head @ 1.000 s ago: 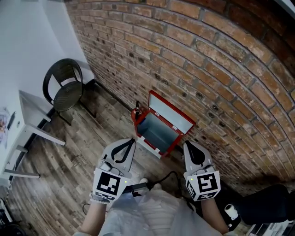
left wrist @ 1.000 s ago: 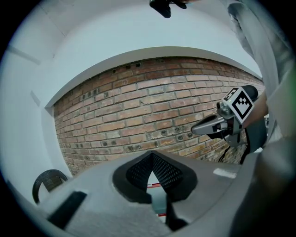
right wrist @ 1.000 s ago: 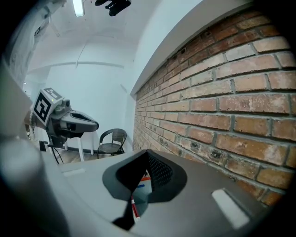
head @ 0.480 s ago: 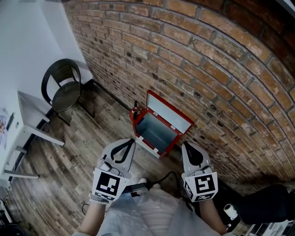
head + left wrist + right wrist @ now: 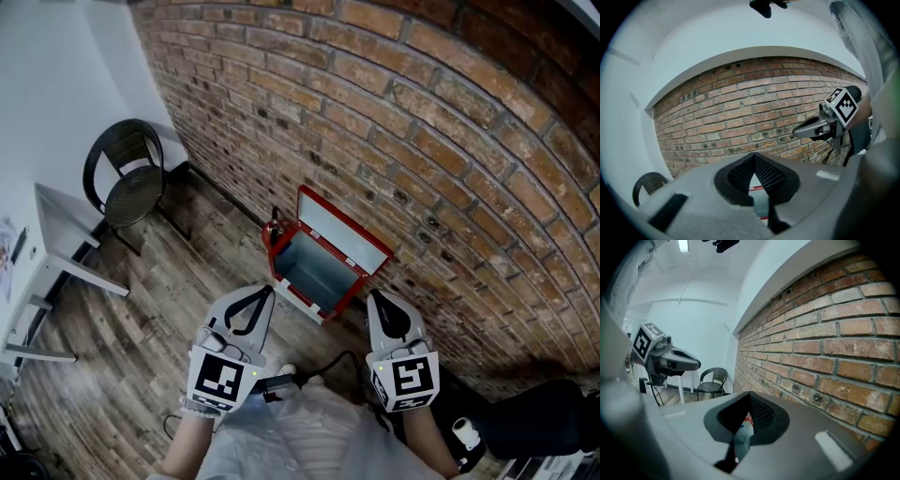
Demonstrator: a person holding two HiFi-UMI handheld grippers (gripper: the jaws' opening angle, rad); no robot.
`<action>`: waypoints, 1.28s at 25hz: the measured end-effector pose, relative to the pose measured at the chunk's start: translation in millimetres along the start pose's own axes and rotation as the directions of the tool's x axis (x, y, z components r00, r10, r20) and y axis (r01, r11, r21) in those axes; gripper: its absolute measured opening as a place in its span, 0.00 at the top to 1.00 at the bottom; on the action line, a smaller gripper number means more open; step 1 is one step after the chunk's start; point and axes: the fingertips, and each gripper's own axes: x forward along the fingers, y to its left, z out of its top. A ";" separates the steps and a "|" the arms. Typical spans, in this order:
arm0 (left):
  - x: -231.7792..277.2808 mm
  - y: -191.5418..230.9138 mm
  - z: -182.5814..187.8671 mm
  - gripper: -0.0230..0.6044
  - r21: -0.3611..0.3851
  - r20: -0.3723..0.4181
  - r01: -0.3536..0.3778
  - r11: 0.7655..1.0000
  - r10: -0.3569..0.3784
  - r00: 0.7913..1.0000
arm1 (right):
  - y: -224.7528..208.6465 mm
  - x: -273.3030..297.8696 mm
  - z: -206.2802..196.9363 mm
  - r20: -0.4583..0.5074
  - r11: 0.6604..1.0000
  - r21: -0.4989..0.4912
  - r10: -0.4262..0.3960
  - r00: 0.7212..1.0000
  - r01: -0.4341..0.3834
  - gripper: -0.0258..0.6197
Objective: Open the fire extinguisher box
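The red fire extinguisher box (image 5: pixel 283 274) sits on the wood floor against the brick wall, its lid (image 5: pixel 343 232) raised and leaning on the bricks, its grey inside showing. A red extinguisher with a black top (image 5: pixel 273 228) stands at the box's left end. My left gripper (image 5: pixel 265 291) hovers just in front of the box, shut and empty. My right gripper (image 5: pixel 379 298) is held to the box's right, also shut and empty. Neither touches the box. In the left gripper view, my left gripper (image 5: pixel 753 156) points toward the wall, with the right gripper (image 5: pixel 793 135) alongside. A sliver of the box (image 5: pixel 748 419) shows below the right gripper (image 5: pixel 750 394).
A black chair (image 5: pixel 131 178) stands by the wall at the left, next to a white table (image 5: pixel 58 246). A black cable (image 5: pixel 330 361) runs along the floor between my arms. A dark bulky object (image 5: pixel 548 412) lies at the lower right. The brick wall (image 5: pixel 422 122) fills the far side.
The right gripper has drifted slightly left and down in the head view. The box stays open and the left gripper has hardly moved.
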 end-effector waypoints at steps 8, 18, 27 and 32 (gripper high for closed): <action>-0.1 3.9 0.7 0.96 -0.003 0.007 -0.007 1.000 0.007 1.000 | 4.6 4.2 1.4 -0.004 1.000 -0.012 0.012 1.000 -0.012 0.95; -1.0 10.2 -2.0 0.96 -0.010 0.003 -0.015 1.000 0.015 1.000 | 8.5 7.6 1.3 -0.020 0.999 -0.037 0.022 1.000 -0.023 0.94; -3.0 12.6 -4.7 0.96 -0.005 -0.010 -0.017 1.000 0.017 1.000 | 13.1 11.6 0.6 -0.031 0.998 -0.055 0.036 0.999 -0.038 0.94; -0.8 12.6 -4.1 0.96 -0.005 -0.003 -0.014 1.000 0.014 1.000 | 16.7 16.6 1.0 -0.035 0.997 -0.059 0.045 0.998 -0.047 0.94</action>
